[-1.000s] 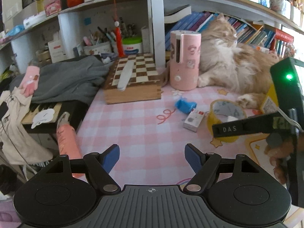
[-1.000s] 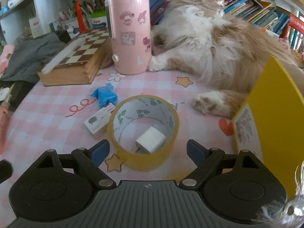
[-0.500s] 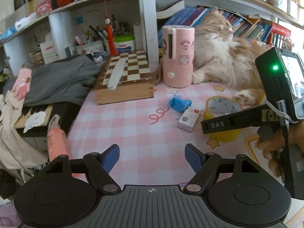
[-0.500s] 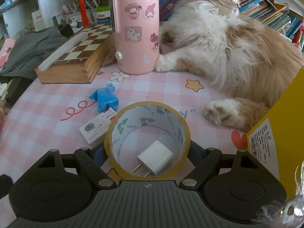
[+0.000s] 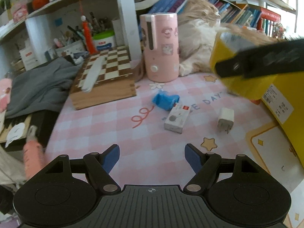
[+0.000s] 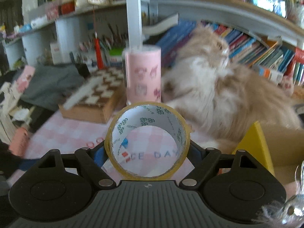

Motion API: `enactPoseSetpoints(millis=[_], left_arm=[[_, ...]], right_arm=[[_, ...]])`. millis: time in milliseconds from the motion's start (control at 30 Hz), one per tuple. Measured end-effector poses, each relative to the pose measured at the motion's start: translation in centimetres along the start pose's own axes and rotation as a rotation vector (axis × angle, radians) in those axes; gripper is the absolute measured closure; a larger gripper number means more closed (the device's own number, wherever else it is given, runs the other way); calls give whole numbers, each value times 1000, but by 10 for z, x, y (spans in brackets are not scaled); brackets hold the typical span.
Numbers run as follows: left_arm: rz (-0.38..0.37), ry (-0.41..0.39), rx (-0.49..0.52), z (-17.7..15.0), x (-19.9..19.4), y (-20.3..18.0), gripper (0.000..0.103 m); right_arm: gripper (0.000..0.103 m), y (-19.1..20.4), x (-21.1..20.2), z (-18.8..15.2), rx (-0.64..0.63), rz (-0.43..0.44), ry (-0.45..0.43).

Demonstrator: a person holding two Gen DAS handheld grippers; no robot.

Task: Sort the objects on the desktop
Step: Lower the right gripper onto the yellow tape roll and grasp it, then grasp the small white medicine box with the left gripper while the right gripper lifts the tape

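Note:
My right gripper (image 6: 147,152) is shut on a yellow tape roll (image 6: 131,114) and holds it in the air above the pink checked mat; the roll (image 5: 228,57) shows blurred at the right of the left wrist view, clamped by the black fingers (image 5: 266,60). My left gripper (image 5: 152,156) is open and empty, low over the near mat. On the mat lie a white charger plug (image 5: 225,118), a small white box (image 5: 177,118) and a blue crumpled item (image 5: 165,99).
A yellow box (image 5: 285,98) stands at the right, its open top in the right wrist view (image 6: 254,142). A pink canister (image 5: 161,47), a wooden chess box (image 5: 104,83) and a lying cat (image 5: 197,43) fill the back. Grey cloth (image 5: 38,83) lies left.
My right gripper closed on the tape roll and lifted it off the mat, uncovering the white charger plug. The left gripper moved a little forward and stays open.

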State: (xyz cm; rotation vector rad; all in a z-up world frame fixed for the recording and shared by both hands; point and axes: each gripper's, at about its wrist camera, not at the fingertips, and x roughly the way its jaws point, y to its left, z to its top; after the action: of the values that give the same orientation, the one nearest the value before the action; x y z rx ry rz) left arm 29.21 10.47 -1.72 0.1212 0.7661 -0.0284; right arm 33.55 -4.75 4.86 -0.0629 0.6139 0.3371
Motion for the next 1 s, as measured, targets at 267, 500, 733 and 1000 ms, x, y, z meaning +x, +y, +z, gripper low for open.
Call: enactPoseSetpoints(millis=[267, 500, 733, 1000], left_arm=[[-10, 3, 29, 14, 31, -12, 30], [-40, -17, 25, 25, 52, -18, 34], [-63, -15, 42, 25, 63, -20, 40], [-73, -15, 28, 31, 76, -19, 48]], right_arm=[[22, -15, -35, 5, 21, -19, -52], [22, -22, -48, 2, 16, -22, -48], [22, -21, -51, 2, 6, 2, -37], [22, -20, -51, 2, -4, 13, -26]])
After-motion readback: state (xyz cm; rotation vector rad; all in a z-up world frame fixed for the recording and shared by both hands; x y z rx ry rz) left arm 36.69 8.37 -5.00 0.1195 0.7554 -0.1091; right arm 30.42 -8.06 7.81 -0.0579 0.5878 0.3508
